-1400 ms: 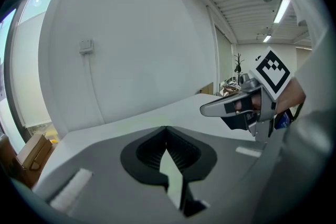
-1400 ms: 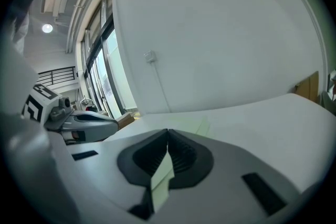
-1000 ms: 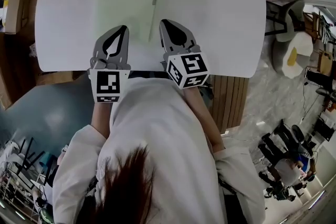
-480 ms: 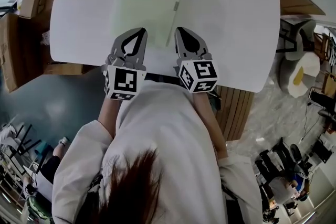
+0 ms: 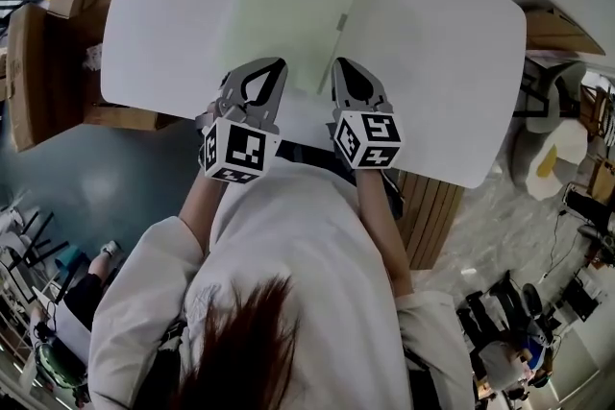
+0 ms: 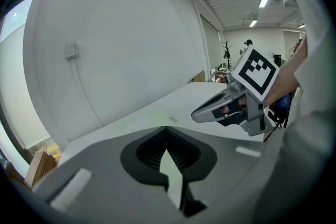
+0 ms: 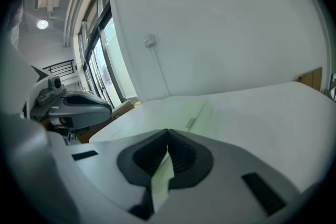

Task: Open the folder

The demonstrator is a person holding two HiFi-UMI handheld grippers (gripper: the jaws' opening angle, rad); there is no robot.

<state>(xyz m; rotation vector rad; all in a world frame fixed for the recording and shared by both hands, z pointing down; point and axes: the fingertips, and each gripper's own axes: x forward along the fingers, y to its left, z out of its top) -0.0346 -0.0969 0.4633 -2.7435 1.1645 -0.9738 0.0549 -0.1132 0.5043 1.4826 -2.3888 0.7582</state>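
**White table, closed folder, both grippers shut and empty**

White tabletop (image 5: 432,34) fills most of what I see ahead of both tools, and its near edge runs under the gripper bodies. On the head view, cardboard boxes (image 5: 53,34) stand off beyond the left gripper's outer side, past the table's edge.

Next in size is the pale green folder (image 5: 288,24). It lies flat and closed on the table, straight ahead of the left gripper (image 5: 280,62), whose tip sits over the folder's near part. I cannot tell whether that tip touches the cover or hangs above it. In the left gripper view the folder (image 6: 137,122) shows as a faint green patch just past the jaws, which are pressed together at the tips with nothing between them.

The right gripper (image 5: 339,62) rides just beside the left one, its tip at the folder's right edge near the near corner. Its own view shows its jaws closed too, nothing held, and the folder (image 7: 176,110) ahead and slightly toward the left gripper.

Each gripper carries a marker cube (image 5: 368,139) at its rear, close to my white sleeves.

Smallest is a grey tab (image 5: 342,21) on the folder's right edge, ahead of the right gripper's tip, seen again in its view (image 7: 190,123).
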